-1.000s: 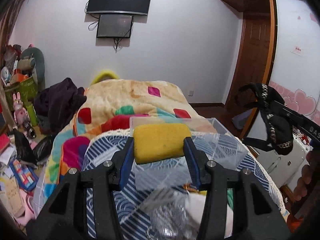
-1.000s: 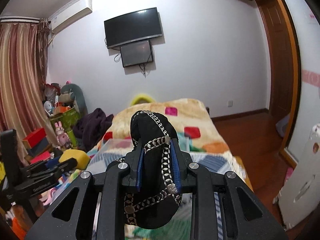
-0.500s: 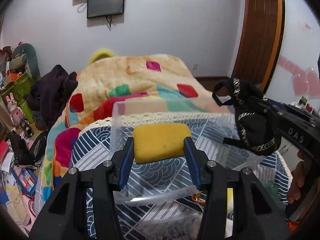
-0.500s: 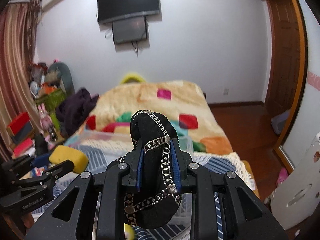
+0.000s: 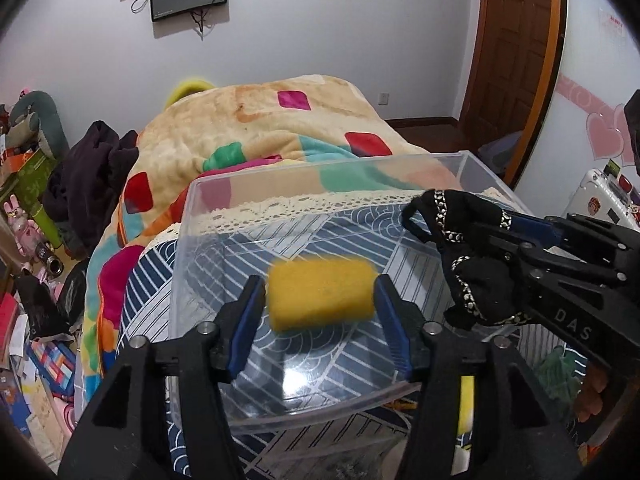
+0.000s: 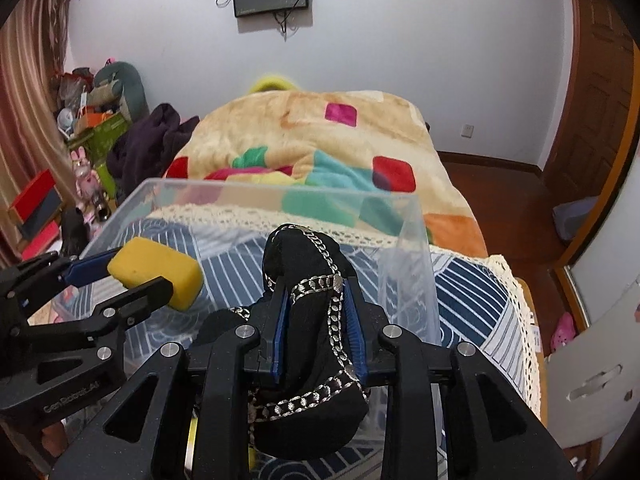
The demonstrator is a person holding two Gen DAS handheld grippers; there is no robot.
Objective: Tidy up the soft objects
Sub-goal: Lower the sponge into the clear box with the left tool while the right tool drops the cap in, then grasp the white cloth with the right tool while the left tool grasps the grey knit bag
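Observation:
My left gripper (image 5: 320, 298) is shut on a yellow sponge (image 5: 320, 294) and holds it above the inside of a clear plastic bin (image 5: 320, 172). The sponge looks blurred. My right gripper (image 6: 316, 296) is shut on a black fabric piece with silver chain trim (image 6: 308, 264), over the near right part of the same bin (image 6: 404, 216). In the left wrist view the black fabric (image 5: 476, 272) hangs at the right over the bin. In the right wrist view the sponge (image 6: 156, 272) and left gripper (image 6: 154, 274) are at the left.
The bin stands on a table with a blue and white patterned cloth (image 5: 152, 280) with a lace edge. Behind it is a bed with a colourful blanket (image 5: 272, 120). Clutter and toys fill the floor at the left (image 5: 28, 240). A wooden door (image 5: 516, 40) is at the right.
Both grippers have tilted down and moved forward over the bin. The sponge and the black fabric now hang above its inside; both stay gripped.

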